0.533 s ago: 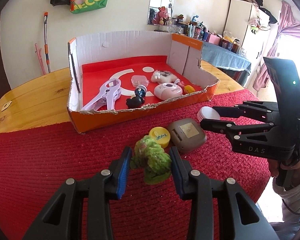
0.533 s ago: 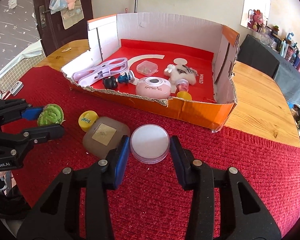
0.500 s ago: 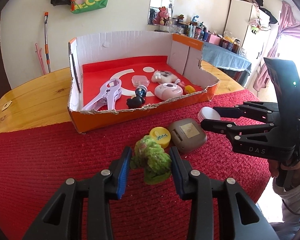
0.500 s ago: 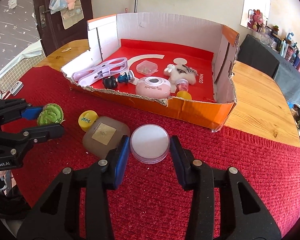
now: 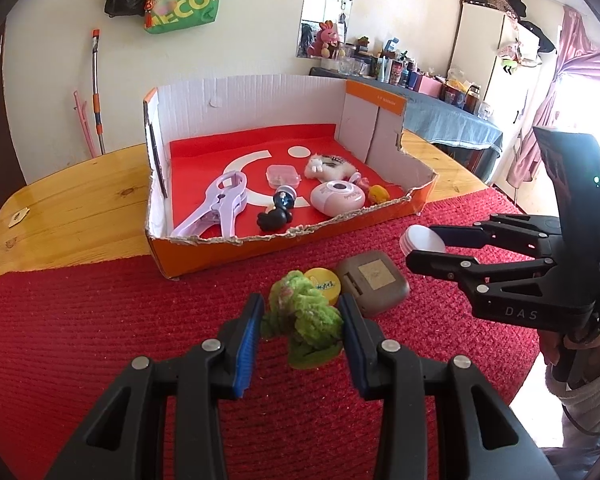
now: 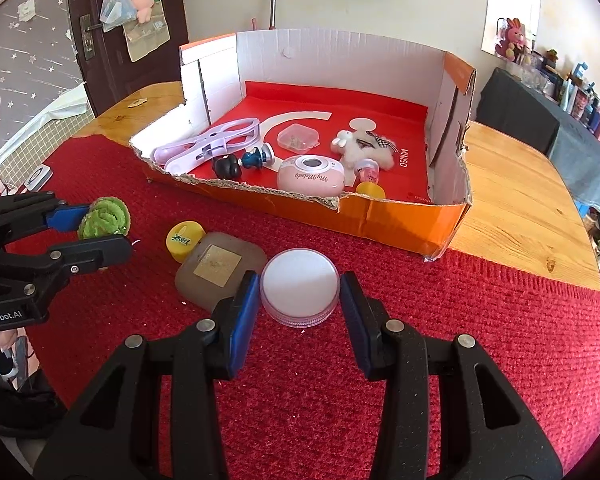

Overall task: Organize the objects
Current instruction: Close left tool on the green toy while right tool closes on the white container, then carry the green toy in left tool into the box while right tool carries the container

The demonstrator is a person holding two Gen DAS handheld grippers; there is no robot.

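Note:
A fuzzy green toy (image 5: 304, 320) sits between the blue pads of my left gripper (image 5: 300, 312), which press on both its sides just above the red cloth. In the right wrist view, my right gripper (image 6: 299, 292) is shut on a round white-lidded jar (image 6: 299, 280), a pad at each side. Each gripper also shows in the other's view: the left gripper (image 6: 100, 232) with the green toy (image 6: 104, 216), the right gripper (image 5: 420, 246) with the jar (image 5: 420, 236). Behind them stands the orange cardboard box (image 5: 284, 248) with a red floor.
A yellow cap (image 5: 324, 280) and a brown square case (image 5: 374, 280) lie on the cloth between the grippers. The box holds a lilac clip (image 5: 220, 208), a pink case (image 5: 338, 198), a clear small box, a white plush and small figures. Bare wooden table (image 6: 520, 200) lies right of the box.

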